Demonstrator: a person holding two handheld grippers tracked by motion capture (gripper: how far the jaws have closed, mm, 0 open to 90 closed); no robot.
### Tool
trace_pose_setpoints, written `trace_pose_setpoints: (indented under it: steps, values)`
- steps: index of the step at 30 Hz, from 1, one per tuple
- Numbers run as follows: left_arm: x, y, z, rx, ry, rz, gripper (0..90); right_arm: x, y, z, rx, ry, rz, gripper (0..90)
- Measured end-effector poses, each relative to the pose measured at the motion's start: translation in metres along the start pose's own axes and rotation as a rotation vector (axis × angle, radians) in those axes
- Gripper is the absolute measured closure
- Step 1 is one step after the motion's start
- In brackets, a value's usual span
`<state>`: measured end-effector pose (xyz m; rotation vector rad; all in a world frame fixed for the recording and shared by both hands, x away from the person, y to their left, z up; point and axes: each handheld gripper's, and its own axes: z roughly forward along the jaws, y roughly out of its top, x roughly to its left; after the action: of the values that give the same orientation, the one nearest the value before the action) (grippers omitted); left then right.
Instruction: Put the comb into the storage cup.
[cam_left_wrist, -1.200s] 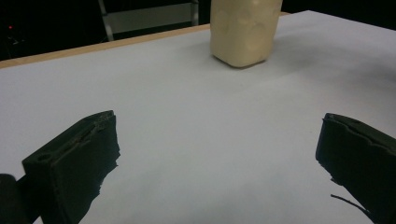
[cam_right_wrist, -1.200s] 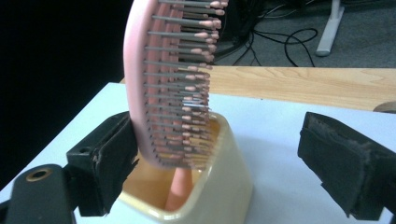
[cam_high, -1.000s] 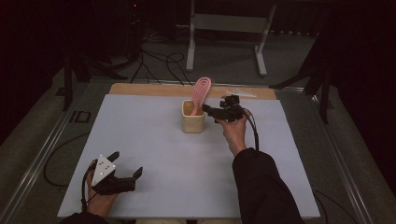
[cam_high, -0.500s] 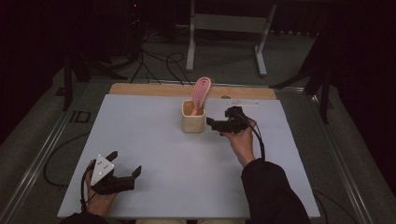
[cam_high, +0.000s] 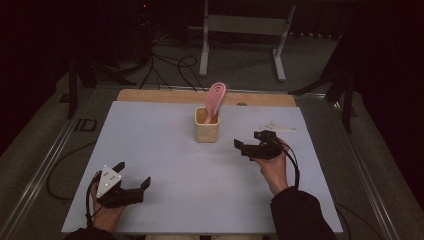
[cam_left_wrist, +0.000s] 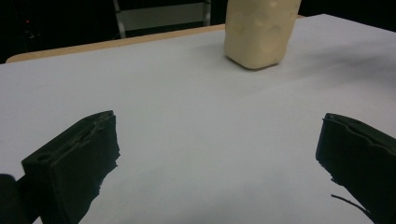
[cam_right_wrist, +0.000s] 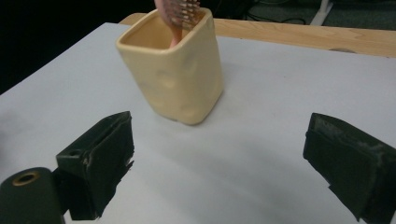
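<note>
Pale grey-white sheeting covers the broad rectangular bench (cam_high: 165, 150), which takes up the middle of the high view, with a strip of bare light wood (cam_high: 160, 96) along its far edge.

At the lower right of that view a dark-sleeved forearm (cam_high: 300, 215) comes up from the bottom edge, and its hand carries the right tongs (cam_high: 251, 145). These point toward the upper left of the frame, at the cup, and sit near it but clearly apart. Their jaws have just been opening and now stand wide, released, with nothing between them except bare bench. In the right gripper view the two black jaws rise at the lower left and lower right, with the cup beyond them in the upper middle.

At the lower left of the high view the left tongs (cam_high: 134, 177), topped by a grey three-cornered plate, rest low over the bench, well apart from the cup. Their jaws are also spread and released, holding nothing.

Just above the centre of the high view stands the squarish cream ceramic cup (cam_high: 206, 131), upright on the bench. Inside it leans a pink slotted plastic hairbrush (cam_high: 216, 97), its oval head rising above the rim toward the upper right.
</note>
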<state>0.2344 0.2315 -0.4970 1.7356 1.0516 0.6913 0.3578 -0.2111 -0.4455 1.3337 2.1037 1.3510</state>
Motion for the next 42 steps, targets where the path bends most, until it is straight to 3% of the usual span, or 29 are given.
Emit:
trace_pose_setpoints:
  steps: [4,6,11,15,18,22,28,33,35,37,42]
  values:
    - [0.000,0.000,0.000,-0.002,0.003,-0.001,0.0,0.001,-0.007,-0.006,-0.009,-0.005,-0.015,8.5]
    - [0.001,0.001,-0.001,-0.005,0.002,-0.003,0.0,0.002,-0.021,-0.016,-0.007,-0.024,-0.047,8.5]
    - [0.004,0.002,-0.001,-0.009,0.004,-0.014,0.0,0.000,-0.032,-0.029,-0.019,-0.021,-0.030,8.5]
    - [0.005,0.004,-0.004,-0.024,0.011,-0.020,0.0,0.002,-0.041,-0.042,-0.041,-0.026,-0.070,8.7]
    - [0.007,0.006,-0.006,-0.036,0.014,-0.016,0.0,0.005,-0.058,-0.051,-0.043,-0.071,-0.129,8.7]
    - [0.009,0.007,-0.007,-0.044,0.022,-0.018,0.0,0.003,-0.068,-0.055,-0.050,-0.081,-0.143,8.7]
    - [0.011,0.007,-0.009,-0.061,0.024,-0.023,0.0,0.001,-0.081,-0.070,-0.127,-0.108,-0.185,8.7]
    - [0.012,0.007,-0.010,-0.068,0.024,-0.026,0.0,-0.002,-0.089,-0.079,-0.171,-0.090,-0.164,8.7]
    - [0.012,0.006,-0.010,-0.066,0.022,-0.023,0.0,-0.006,-0.097,-0.083,-0.189,-0.116,-0.164,8.7]
    - [0.011,0.005,-0.009,-0.064,0.022,-0.021,0.0,-0.008,-0.100,-0.085,-0.180,-0.133,-0.177,8.7]
    - [0.012,0.004,-0.010,-0.061,0.029,-0.009,0.0,-0.013,-0.105,-0.089,-0.174,-0.129,-0.149,8.7]
